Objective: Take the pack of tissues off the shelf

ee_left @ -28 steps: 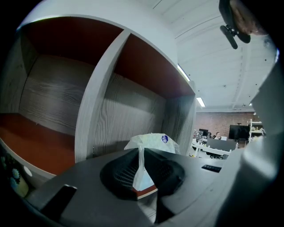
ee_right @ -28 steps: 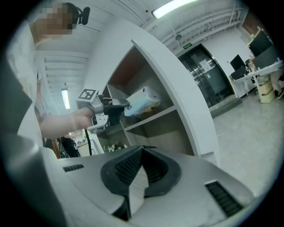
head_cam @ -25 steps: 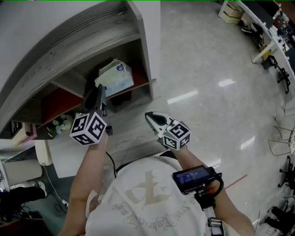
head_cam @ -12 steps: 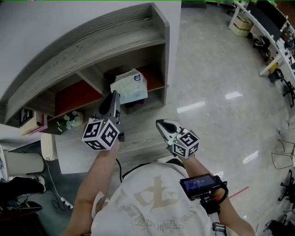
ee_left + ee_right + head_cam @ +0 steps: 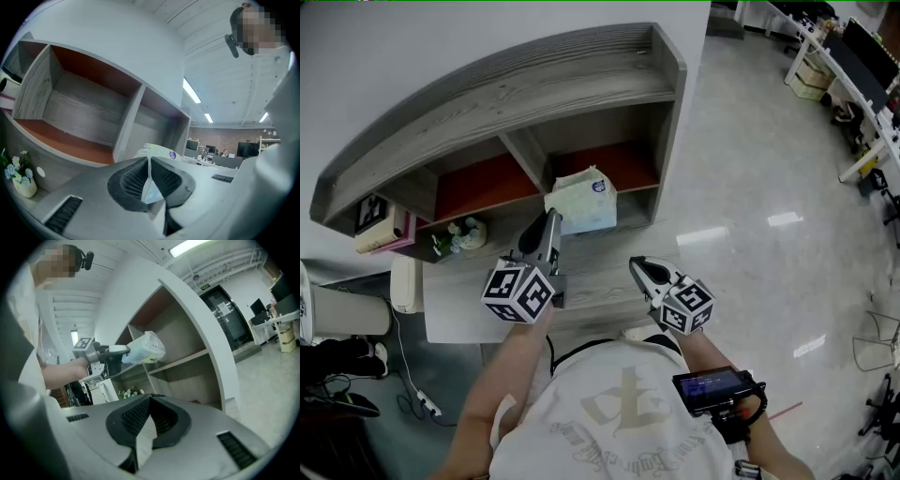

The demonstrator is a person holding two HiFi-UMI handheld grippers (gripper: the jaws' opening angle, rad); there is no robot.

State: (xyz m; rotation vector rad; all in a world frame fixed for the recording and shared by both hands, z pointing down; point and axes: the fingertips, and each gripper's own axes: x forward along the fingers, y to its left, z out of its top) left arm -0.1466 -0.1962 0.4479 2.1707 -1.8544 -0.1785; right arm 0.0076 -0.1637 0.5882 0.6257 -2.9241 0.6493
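Observation:
A pale pack of tissues (image 5: 581, 202) with a small blue label hangs in the air just in front of the grey wooden shelf's (image 5: 534, 84) lower right compartment. My left gripper (image 5: 551, 217) is shut on the pack's near edge. In the left gripper view the thin wrapper (image 5: 150, 185) is pinched between the pads, with the pack (image 5: 159, 151) bulging beyond them. My right gripper (image 5: 636, 265) is shut and holds nothing, lower and to the right of the pack. The right gripper view shows the pack (image 5: 143, 350) held out by the left gripper (image 5: 123, 352) before the shelf.
The shelf's compartments have reddish floors. A small pot of flowers (image 5: 459, 234) and a box (image 5: 380, 225) sit on its lower left part. A low white surface (image 5: 441, 300) lies under my left arm. Glossy floor (image 5: 750, 216) spreads to the right, with desks (image 5: 853, 75) at the far right.
The head view has swung, so the shelf now sits further right and lower. My left gripper still holds the pack in front of the right compartment. The right gripper has barely moved.

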